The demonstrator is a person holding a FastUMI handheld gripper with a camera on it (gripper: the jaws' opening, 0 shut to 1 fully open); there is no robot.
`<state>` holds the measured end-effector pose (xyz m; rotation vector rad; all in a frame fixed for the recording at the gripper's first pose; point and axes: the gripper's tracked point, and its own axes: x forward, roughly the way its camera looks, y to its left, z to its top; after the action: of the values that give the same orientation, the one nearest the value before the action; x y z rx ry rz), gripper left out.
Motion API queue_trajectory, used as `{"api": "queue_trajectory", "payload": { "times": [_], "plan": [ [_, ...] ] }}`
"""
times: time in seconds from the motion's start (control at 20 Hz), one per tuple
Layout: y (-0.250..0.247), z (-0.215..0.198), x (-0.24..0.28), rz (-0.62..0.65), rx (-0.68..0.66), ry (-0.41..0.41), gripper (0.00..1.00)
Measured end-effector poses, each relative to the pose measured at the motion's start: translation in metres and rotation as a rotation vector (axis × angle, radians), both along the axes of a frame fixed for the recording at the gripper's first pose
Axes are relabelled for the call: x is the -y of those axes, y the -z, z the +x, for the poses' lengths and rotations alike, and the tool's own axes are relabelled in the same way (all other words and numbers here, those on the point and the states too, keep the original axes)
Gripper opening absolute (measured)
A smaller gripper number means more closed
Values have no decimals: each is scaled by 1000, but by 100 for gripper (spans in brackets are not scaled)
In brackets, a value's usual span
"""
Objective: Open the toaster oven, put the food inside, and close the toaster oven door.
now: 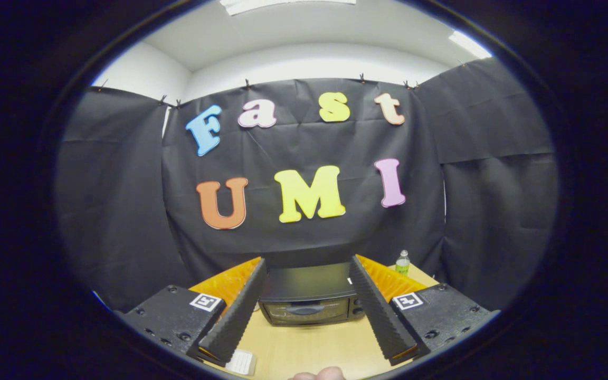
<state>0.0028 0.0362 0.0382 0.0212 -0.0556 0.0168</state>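
Black and closed, the toaster oven (309, 295) sits on the light wooden surface (314, 345), beyond the fingertips and framed in the gap between the two fingers. Note its position: it stands at the far part of the surface, close to the cloth wall of the booth (124, 211), with its front facing you. Its door (304, 311) is shut, and a curved handle (302, 309) runs across the upper part of the door glass. Knobs show at the right end of the front panel, too small to describe further.

Check the gripper (309, 269): your fingers stand wide apart and hold nothing. Neither finger touches the oven; both hang above the surface, well short of the door. The oven fits between them with room on either side.

Locate the small plastic bottle (402, 262) with a green label standing behind and to the right of the oven, near the back corner of the surface. A flat white item (241, 362) lies on the surface beside the left finger, near its base; what it is cannot be told. Part of a finger of a person's hand (319, 374) shows at the near edge of the surface, between the two gripper fingers.
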Motion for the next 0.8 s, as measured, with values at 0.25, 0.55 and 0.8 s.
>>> {"api": "queue_trajectory", "payload": {
  "times": [0.25,0.55,0.8],
  "plan": [
    [-2,-9,-3,-16,15,0,100],
    [1,-5,-8,-6,10,-11,100],
    [1,0,-14,-5,2,-20,100]
  ]
}}
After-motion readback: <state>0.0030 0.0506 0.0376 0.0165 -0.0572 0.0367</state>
